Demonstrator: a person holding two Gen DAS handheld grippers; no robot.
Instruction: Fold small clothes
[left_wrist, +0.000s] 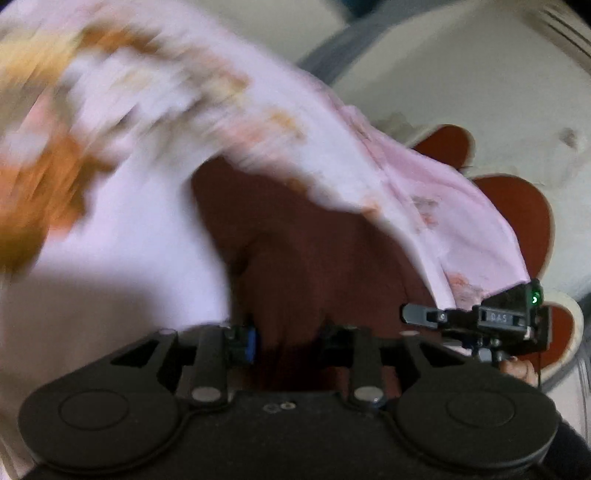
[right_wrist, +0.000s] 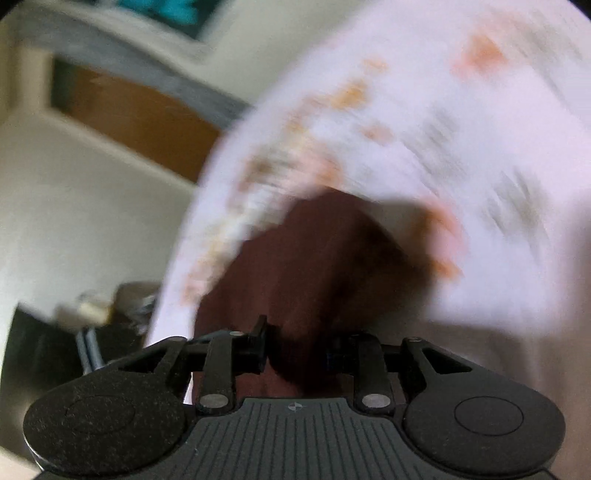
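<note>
While both views blur, the pink garment (left_wrist: 122, 206) arches above a dark red surface (left_wrist: 295, 236), strung between left gripper (left_wrist: 288, 339) and right gripper (right_wrist: 295, 350); fingers part-spread, grip cannot be told; neither hand nearer.

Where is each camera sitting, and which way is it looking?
Left wrist view: sits on the left tool, looking forward and downward along its two fingers at a blurred pink garment over a dark red surface; the right tool and a bit of the hand holding it show at the right edge.
Right wrist view: sits on the right tool, looking forward and downward at the same pink garment; only its own fingers show.
Shared: the pink garment and the dark red surface.
</note>
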